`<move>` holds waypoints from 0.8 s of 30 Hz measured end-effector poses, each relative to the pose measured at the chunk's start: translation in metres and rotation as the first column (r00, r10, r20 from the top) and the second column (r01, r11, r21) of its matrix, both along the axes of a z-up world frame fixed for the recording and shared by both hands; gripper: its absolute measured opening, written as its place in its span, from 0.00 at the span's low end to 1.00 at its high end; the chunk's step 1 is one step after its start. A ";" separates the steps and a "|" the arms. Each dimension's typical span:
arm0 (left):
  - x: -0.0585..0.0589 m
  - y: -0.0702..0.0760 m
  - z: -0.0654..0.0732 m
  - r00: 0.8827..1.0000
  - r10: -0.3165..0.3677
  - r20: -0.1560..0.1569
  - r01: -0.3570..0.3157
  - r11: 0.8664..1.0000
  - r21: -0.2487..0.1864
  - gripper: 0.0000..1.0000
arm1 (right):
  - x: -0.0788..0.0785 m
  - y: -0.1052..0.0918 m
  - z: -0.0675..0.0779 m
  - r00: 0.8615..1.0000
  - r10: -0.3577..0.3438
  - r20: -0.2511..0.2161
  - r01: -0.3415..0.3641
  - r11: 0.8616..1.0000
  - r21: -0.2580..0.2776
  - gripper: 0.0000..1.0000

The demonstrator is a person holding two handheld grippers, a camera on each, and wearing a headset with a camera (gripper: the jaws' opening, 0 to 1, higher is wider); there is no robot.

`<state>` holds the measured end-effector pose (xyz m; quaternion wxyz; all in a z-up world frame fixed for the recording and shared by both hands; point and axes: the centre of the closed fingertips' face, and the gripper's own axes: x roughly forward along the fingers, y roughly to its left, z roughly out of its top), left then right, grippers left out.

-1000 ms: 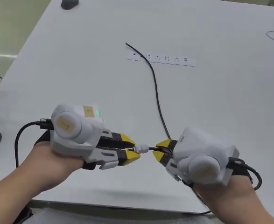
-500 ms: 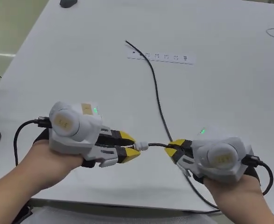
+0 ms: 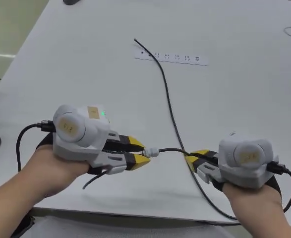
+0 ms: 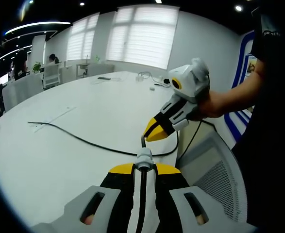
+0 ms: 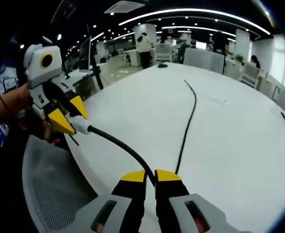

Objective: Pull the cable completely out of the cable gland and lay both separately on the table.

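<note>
Cable not yet free of the gland; nothing laid down.
The left gripper (image 3: 141, 153) clamps the small white plastic cable gland (image 3: 151, 152) and the right gripper (image 3: 194, 158) clamps the thin black cable (image 3: 167, 99) near it, above the white desk (image 3: 86, 74); pulling free and laying down remain.

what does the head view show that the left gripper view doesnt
Head view: the left gripper's white housing with its green light, and the hand that holds it. Left gripper view: bright windows with blinds and a mesh chair back. Shared: the white table, the cable, the cable gland in the left gripper's shut jaws, and the right gripper shut on the cable.
</note>
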<state>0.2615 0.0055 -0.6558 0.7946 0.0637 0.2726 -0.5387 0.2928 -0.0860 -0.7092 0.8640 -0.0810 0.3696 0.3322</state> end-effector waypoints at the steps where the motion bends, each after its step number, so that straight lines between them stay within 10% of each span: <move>1: 0.000 0.001 -0.001 1.000 -0.001 0.002 0.001 1.000 0.005 0.15 | 0.000 -0.001 -0.002 1.000 -0.006 -0.002 0.006 1.000 -0.002 0.01; 11: -0.006 -0.003 -0.006 1.000 -0.013 -0.003 0.013 1.000 0.025 0.15 | 0.002 -0.011 -0.021 0.995 -0.077 -0.057 0.075 0.997 -0.035 0.01; 24: -0.007 -0.006 -0.008 1.000 -0.017 -0.001 0.017 0.999 0.031 0.15 | 0.006 -0.020 -0.006 0.995 0.019 0.095 -0.006 0.991 -0.136 0.04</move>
